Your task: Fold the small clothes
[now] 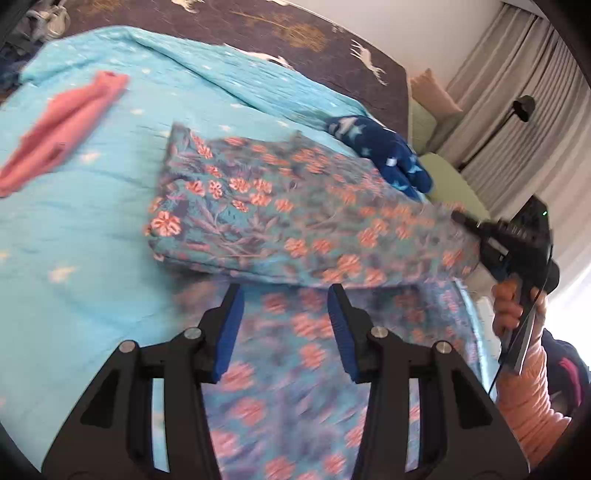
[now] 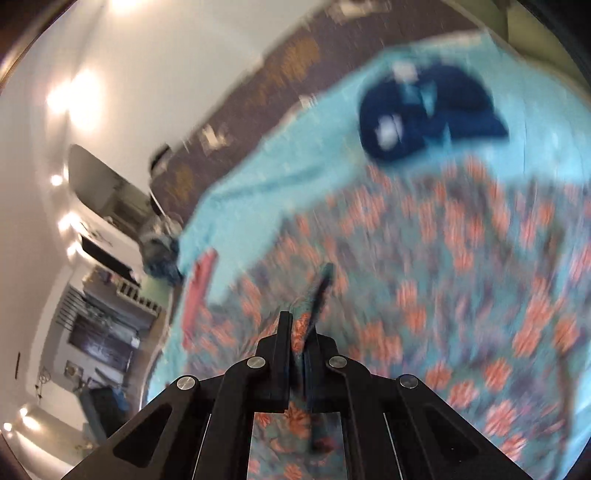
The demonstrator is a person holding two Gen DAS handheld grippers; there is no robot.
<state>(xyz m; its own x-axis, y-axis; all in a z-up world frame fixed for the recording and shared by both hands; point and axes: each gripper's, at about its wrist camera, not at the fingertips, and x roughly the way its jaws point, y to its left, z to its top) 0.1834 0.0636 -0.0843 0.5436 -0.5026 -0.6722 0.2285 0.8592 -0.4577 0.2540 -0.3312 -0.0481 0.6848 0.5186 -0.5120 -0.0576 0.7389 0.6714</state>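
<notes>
A teal garment with orange-pink flowers lies on a light blue blanket, with one part folded over the rest. In the left wrist view my left gripper hovers open just above its near layer, and nothing sits between the blue pads. My right gripper is shut on a pinched edge of the floral garment. The left wrist view shows that gripper at the right, lifting the garment's corner, with a hand in an orange sleeve holding it.
A pink garment lies to the left on the blanket. A navy garment with pale stars is bunched beyond the floral one. A dark patterned bedspread lies behind, and curtains and a floor lamp stand to the right.
</notes>
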